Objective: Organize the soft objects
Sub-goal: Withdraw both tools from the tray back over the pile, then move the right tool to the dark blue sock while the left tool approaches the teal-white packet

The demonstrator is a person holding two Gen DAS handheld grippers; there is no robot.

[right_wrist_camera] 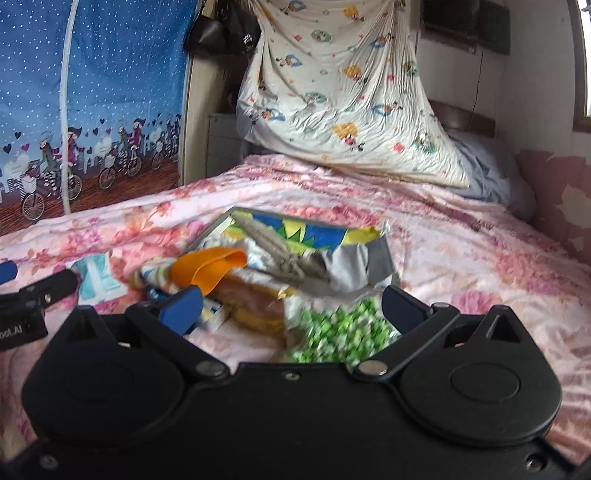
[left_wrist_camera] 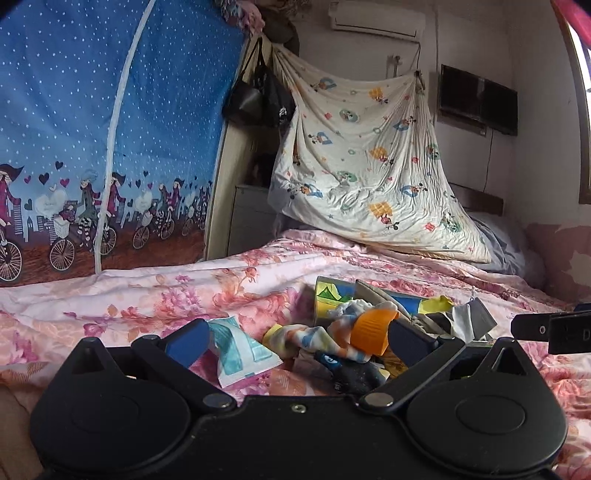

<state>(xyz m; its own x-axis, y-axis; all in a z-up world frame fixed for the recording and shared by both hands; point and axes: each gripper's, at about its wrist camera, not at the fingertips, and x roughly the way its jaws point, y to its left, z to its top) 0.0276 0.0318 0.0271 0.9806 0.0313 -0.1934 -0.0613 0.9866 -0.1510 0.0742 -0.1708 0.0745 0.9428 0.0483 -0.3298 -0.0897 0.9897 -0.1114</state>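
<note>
Blue dotted curtain with cyclist print along bed's left edge, cartoon-print sheet hung over far edge, black bags beside it, wall TV and air conditioner above.

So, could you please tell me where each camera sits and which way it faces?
Left wrist: on the left claw, low over the floral bedspread, facing the hung cartoon sheet; own open fingers show.
Right wrist: on the right claw, same heading; open fingers show.
Shared: the colourful box, teal-and-white packet.
</note>
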